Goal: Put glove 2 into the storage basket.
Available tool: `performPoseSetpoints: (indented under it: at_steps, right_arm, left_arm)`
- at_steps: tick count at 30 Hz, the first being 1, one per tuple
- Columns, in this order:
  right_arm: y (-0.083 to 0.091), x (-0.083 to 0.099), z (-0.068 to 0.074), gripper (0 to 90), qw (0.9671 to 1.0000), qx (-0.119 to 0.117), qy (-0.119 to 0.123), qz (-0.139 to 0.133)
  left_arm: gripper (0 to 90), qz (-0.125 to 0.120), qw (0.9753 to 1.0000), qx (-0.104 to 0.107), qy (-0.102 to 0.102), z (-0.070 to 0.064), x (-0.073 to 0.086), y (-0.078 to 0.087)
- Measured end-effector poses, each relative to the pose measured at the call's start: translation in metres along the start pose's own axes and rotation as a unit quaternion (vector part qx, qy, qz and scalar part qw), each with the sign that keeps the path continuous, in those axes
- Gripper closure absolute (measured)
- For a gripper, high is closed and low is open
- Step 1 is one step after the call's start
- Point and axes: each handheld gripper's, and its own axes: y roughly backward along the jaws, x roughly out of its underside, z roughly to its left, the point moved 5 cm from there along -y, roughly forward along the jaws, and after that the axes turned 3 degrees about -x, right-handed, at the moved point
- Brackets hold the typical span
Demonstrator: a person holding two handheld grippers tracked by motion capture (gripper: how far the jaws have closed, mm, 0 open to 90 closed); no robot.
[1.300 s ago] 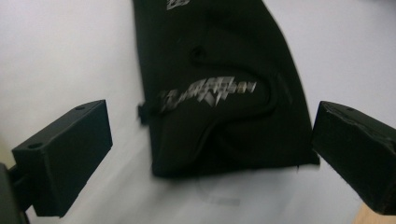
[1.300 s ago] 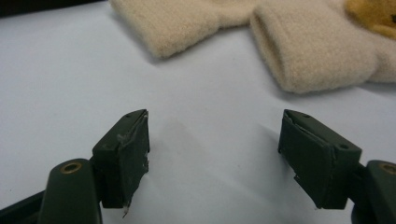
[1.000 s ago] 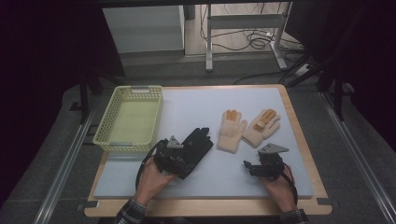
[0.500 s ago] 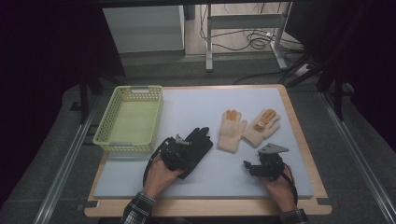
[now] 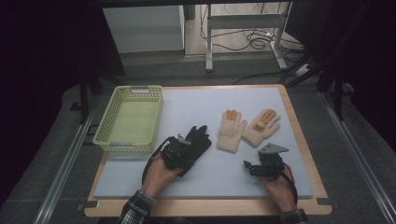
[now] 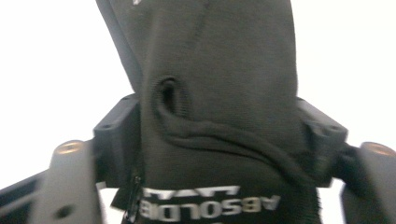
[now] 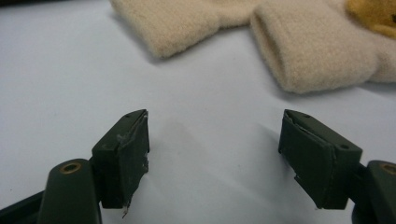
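We count one yellow basket [image 5: 128,119], one black glove [image 5: 196,142] and two cream gloves [image 5: 247,128]. Our left gripper [image 5: 176,153] is clamped on the black glove's cuff, basket just beyond-left. Our right gripper [image 5: 261,166] gapes empty, cream gloves ahead. All rest on a pale mat [image 5: 210,182]; dark room.

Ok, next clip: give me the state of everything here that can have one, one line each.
Left claw: jaws set on either side of the black glove's cuff, pressing it.
Right claw: open, nothing between the jaws, low over the mat.
Black glove: lying on the mat, cuff in the left claw.
Cream gloves: flat, side by side, untouched.
Yellow basket: upright, nothing in it.
Mat: flat on the table.
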Motion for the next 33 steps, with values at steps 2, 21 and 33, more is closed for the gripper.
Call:
performPoseSetpoints:
  at_steps: [2,21,33]
  right_arm:
    - [0.0,0.0,0.0,24.2,1.0,0.0,0.0,0.0]
    - [0.0,0.0,0.0,24.2,1.0,0.0,0.001,0.0]
    - [0.0,0.0,0.0,24.1,1.0,0.0,0.0,0.0]
  left_arm:
    - [42.7,-0.002,1.0,0.001,0.006,0.006,0.0,0.002]
    - [62.9,-0.031,0.9993,-0.009,0.017,0.027,-0.038,0.036]
    - [62.3,-0.048,0.9971,-0.041,0.044,0.06,-0.058,0.071]
